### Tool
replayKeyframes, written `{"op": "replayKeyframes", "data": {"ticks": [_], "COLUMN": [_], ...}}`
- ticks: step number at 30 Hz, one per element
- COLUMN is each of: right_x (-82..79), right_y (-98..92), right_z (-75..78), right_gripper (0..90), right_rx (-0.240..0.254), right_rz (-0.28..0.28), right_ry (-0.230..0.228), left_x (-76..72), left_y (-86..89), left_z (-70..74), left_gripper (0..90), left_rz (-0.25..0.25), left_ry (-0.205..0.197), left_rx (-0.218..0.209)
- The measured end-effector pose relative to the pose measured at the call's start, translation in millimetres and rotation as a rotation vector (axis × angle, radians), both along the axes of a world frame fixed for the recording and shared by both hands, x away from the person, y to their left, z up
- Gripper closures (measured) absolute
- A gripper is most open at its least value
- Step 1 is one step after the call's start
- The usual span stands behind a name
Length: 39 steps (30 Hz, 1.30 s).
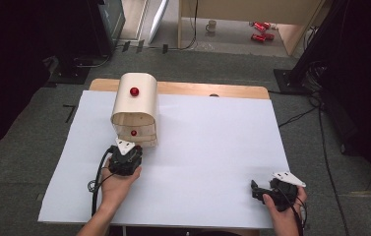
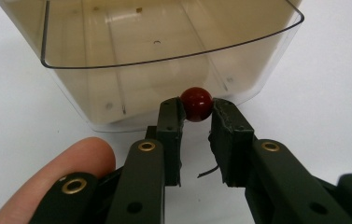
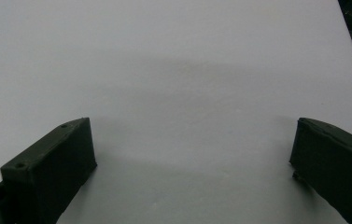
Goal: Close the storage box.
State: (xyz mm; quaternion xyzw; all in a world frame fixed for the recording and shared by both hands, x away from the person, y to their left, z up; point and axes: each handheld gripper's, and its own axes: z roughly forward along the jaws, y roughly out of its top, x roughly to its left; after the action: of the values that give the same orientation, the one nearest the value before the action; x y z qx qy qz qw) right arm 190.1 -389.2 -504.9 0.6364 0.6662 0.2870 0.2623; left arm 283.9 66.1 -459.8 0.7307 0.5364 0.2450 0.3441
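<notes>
Right gripper (image 1: pixel 258 189) parked at the near right corner of the white table (image 1: pixel 212 147), jaws spread wide over bare surface, nothing between them. Left gripper (image 2: pixel 197 122) has its tips pinched on the red knob (image 2: pixel 196 104) of the bottom drawer (image 2: pixel 164 60), which sits pulled out of the small cream drawer unit (image 1: pixel 135 105) at mid-left. Risk as I see it: round knob plus a tip-only pinch could slip off, and the light unit might slide or tip since nothing braces it.
</notes>
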Motion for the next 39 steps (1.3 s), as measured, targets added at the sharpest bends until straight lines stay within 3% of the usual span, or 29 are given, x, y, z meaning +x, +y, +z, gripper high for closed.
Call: {"op": "replayKeyframes", "data": {"ticks": [17,19,25,29,32,39], "right_x": [0.0,0.0,0.0,0.0,0.0,0.0], "right_y": [0.0,0.1,0.0,0.2,0.2,0.2], "right_z": [0.0,0.0,0.0,0.0,0.0,0.0], "right_gripper": [0.0,0.0,0.0,0.0,0.0,0.0], "right_rx": [0.0,0.0,0.0,0.001,0.001,0.001], "right_rz": [0.0,0.0,0.0,-0.001,-0.001,-0.001], "right_ry": [0.0,0.0,0.0,0.001,-0.001,0.0], "left_x": [4.4,4.5,-2.8,-12.0,-19.2,-28.2], "left_y": [-0.2,-0.3,-1.8,-2.9,-1.5,21.2], "left_z": [-3.1,-3.6,-2.6,-2.4,-3.4,-11.8], "left_gripper": [74.0,67.7,43.0,25.1,20.0,18.6], "left_rz": [0.004,-0.017,-0.087,-0.131,-0.159,-0.12], "left_ry": [-0.011,-0.003,-0.003,-0.004,-0.005,0.018], "left_rx": [-0.014,-0.032,-0.032,0.029,0.048,0.022]}}
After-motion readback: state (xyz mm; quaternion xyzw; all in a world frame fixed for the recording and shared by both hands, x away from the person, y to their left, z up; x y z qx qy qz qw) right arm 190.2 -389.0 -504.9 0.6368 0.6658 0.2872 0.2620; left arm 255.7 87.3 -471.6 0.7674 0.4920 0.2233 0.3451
